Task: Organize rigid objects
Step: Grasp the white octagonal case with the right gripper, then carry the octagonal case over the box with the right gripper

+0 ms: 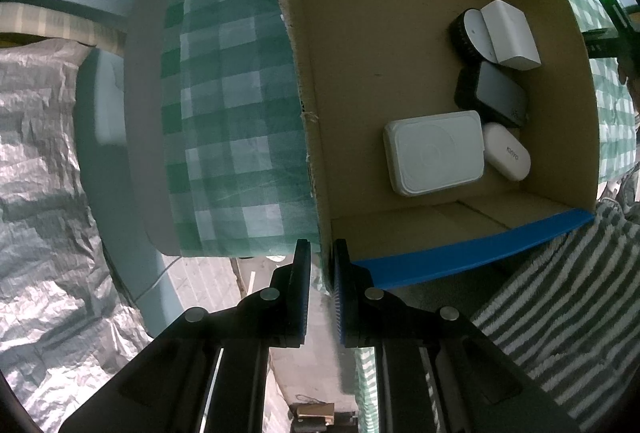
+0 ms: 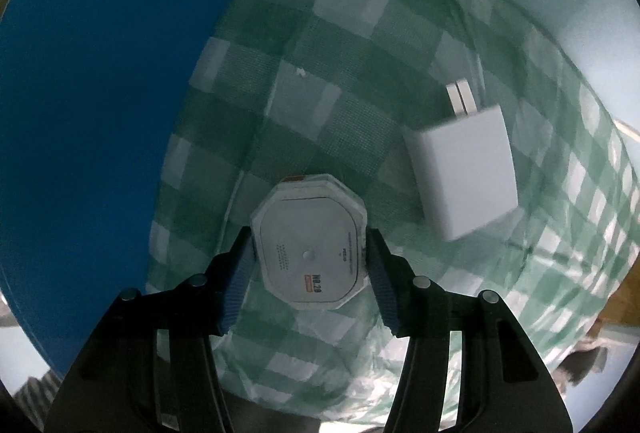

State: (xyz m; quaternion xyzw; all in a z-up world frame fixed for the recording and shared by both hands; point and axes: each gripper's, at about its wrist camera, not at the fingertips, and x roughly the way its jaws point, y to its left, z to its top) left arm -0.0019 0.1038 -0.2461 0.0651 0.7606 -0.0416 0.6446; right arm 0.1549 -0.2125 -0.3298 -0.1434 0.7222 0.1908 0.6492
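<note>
My left gripper [image 1: 321, 253] is shut on the near corner wall of an open cardboard box [image 1: 360, 73] with a blue outer face. Inside the box lie a white rounded flat case [image 1: 434, 151], a white oval case [image 1: 507, 151], a black-rimmed grey device [image 1: 494, 98], a black and white round item [image 1: 470, 35] and a white block [image 1: 510, 33]. My right gripper [image 2: 308, 253] is shut on a white octagonal case [image 2: 309, 247] with printed text, held above the green checked cloth [image 2: 328, 45]. A white square box [image 2: 464, 173] lies on the cloth to its right, next to a small white part [image 2: 462, 97].
The box's blue side [image 2: 92, 105] fills the left of the right wrist view. The checked cloth [image 1: 232, 105] drapes over the surface left of the box. A silver woven sheet [image 1: 36, 173] lies far left, a striped towel [image 1: 560, 293] at lower right.
</note>
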